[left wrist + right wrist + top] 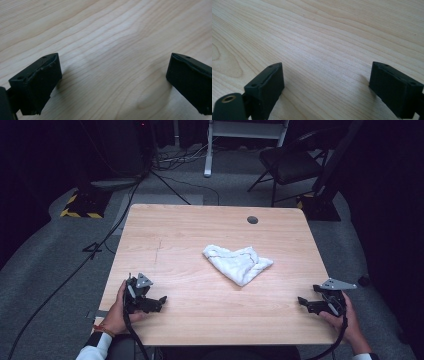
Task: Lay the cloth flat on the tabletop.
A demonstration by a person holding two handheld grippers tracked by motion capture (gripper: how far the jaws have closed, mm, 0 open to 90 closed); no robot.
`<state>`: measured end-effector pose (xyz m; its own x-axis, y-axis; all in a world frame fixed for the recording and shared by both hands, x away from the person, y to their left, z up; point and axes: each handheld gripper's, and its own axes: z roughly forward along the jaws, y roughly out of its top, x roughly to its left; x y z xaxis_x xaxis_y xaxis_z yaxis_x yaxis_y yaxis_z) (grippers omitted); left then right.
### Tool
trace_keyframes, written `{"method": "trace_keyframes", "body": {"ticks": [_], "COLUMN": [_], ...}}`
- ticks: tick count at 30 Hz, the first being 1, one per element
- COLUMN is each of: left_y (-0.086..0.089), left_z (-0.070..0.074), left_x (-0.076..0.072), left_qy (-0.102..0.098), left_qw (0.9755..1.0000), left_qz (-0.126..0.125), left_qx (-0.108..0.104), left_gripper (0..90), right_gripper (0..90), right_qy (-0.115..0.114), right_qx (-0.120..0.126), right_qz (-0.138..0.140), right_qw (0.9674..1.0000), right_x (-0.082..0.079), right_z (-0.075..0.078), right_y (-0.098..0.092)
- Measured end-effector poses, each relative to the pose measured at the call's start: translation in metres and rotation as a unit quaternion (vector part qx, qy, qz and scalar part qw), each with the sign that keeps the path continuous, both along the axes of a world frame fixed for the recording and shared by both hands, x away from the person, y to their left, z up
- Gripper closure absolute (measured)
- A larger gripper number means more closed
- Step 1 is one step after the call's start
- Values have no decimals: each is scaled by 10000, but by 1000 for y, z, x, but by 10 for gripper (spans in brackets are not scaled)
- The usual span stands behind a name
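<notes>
Now, the biggest thing before you is the light wooden rectangular table (190, 240), and its top is mostly bare, which gives you room to work. Near its middle, a little toward the far right, lies the crumpled white cloth with a thin red line along its edge (238, 263). It is bunched into a rough triangle and not spread flat, so I judge that it waits to be smoothed or folded. It is well apart from both of your tools.

Your left gripper (159, 301) rests at the near left edge of the table, held in your left hand (116, 312), and it points inward toward the middle. In the left gripper view the two black jaws stand wide apart with only wood grain between them, so they hold nothing. Your right gripper (303, 301) sits at the near right edge in your right hand (344, 316), also pointing inward. Its jaws are spread wide too, with bare wood between them.

Both tools seem to be parked in a ready position, one on each side, probably so you can reach the cloth from two sides together.
</notes>
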<state>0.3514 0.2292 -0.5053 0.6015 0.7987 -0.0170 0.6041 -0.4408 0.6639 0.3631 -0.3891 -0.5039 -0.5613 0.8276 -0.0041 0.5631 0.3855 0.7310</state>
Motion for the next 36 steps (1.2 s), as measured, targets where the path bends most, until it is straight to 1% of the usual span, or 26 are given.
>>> {"method": "trace_keyframes", "body": {"ticks": [1,2,3,4,5,8,10,11,14,15,16,19,21,22,24,25,26,27,28,29,30,31,32,33,36], "left_y": [-1,-1,-4,-6,-6,-7,-7,-8,-10,-12,-14,-16,-17,-17,-19,-22,-23,-23,-26,-29,-31,-37,-37,-41,-46], "left_z": [0,0,0,0,0,0,1,1,1,0,0,1,0,0,1,0,0,0,1,0,1,0,0,1,1], "left_x": [0,0,2,4,4,9,11,12,16,17,20,22,23,23,25,27,28,28,30,32,35,41,41,46,49], "left_qy": [-4,-4,-15,-7,-7,26,0,29,19,5,17,-1,24,24,34,18,32,32,31,8,4,9,9,8,13], "left_qw": [9999,9999,9994,9991,9991,9978,9976,9973,9973,9974,9970,9967,9966,9966,9965,9963,9963,9963,9961,9958,9953,9950,9950,9944,9939], "left_qz": [-124,-124,-342,-427,-427,-656,-693,-728,-730,-723,-772,-810,-826,-826,-835,-854,-862,-862,-885,-915,-964,-1000,-1000,-1053,-1101], "left_qx": [10,10,36,12,12,1,29,25,21,6,9,20,6,6,14,3,-1,-1,16,5,33,4,4,27,18], "left_gripper": [3,3,3,3,3,1,2,2,2,2,2,2,2,1,2,1,0,0,0,2,2,2,2,1,3], "right_gripper": [125,125,125,125,125,126,126,126,132,148,194,244,273,273,291,317,317,317,327,332,340,343,347,348,359], "right_qy": [2,2,-3,-2,-2,-1,0,43,99,104,78,-6,-34,-34,-33,-83,-63,-63,-87,-96,-116,-129,-157,-183,-284], "right_qx": [1,1,-14,-13,-13,-10,-11,-57,-79,-82,-91,-177,-196,-196,-71,-29,23,23,46,23,17,10,38,61,116], "right_qz": [-9,-9,-18,-21,-21,-10,-64,0,19,38,85,114,194,194,313,394,439,439,474,525,608,638,659,657,714], "right_qw": [10000,10000,10000,10000,10000,10000,10000,10000,9999,9999,9999,9998,9996,9996,9995,9992,9990,9990,9988,9986,9981,9979,9977,9977,9970], "right_x": [0,0,0,0,0,2,3,4,6,7,10,16,21,21,28,35,38,38,42,45,54,57,61,65,76], "right_z": [0,0,0,0,0,0,0,1,2,3,4,6,8,8,12,17,18,18,21,23,28,31,33,36,43], "right_y": [0,0,0,1,1,0,0,-1,-3,-3,-1,6,12,12,19,27,30,30,34,40,51,56,61,65,80]}}
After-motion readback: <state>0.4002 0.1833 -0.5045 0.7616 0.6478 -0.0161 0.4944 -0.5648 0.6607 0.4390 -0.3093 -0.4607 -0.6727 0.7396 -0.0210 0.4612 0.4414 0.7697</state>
